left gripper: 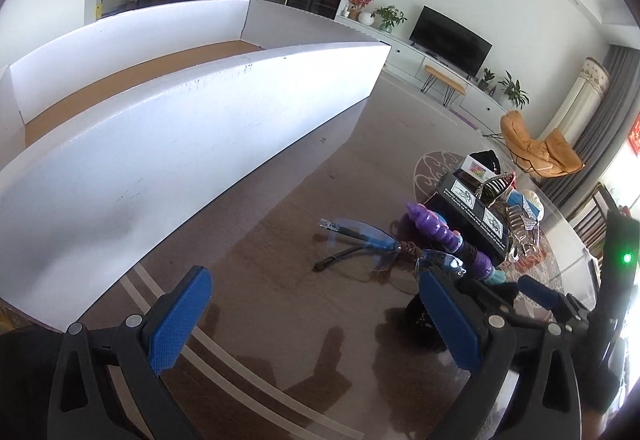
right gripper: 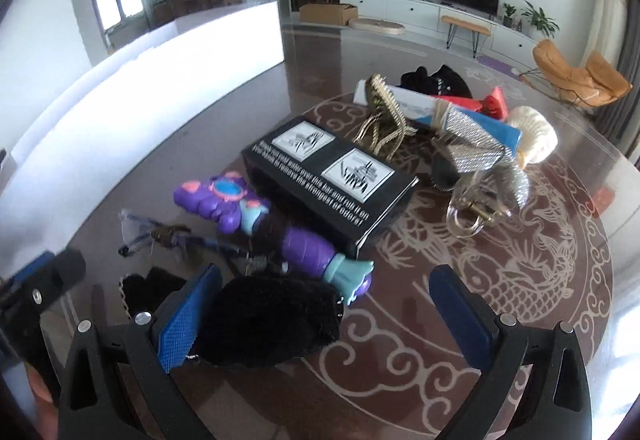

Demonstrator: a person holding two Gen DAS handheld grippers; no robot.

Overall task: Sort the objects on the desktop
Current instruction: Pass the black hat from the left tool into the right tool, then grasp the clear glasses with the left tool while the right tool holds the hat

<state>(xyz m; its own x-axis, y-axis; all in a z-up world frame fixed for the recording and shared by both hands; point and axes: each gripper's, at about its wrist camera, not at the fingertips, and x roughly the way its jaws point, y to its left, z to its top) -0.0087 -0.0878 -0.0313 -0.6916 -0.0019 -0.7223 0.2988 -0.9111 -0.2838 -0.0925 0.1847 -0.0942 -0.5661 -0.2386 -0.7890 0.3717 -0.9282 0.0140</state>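
Observation:
My left gripper (left gripper: 316,320) hangs open and empty over the glass tabletop, just short of a pair of clear glasses (left gripper: 360,252). Behind the glasses lie a purple toy (left gripper: 440,236) and a black printed box (left gripper: 476,212). A big white box (left gripper: 180,144) with a brown floor fills the left. My right gripper (right gripper: 326,304) is open too. A black fuzzy item (right gripper: 272,320) lies between its fingers, against the left pad (right gripper: 188,320). Ahead are the purple toy (right gripper: 240,212), the glasses (right gripper: 160,236) and the black box (right gripper: 328,180).
Further back on the round patterned table (right gripper: 520,280) lie a gold hair clip (right gripper: 384,124), a silver bow clip (right gripper: 476,152), a clear claw clip (right gripper: 472,220), a shell (right gripper: 532,136), a blue-white tube (right gripper: 420,104) and black cloth (right gripper: 436,82). The white box (right gripper: 160,80) runs along the left.

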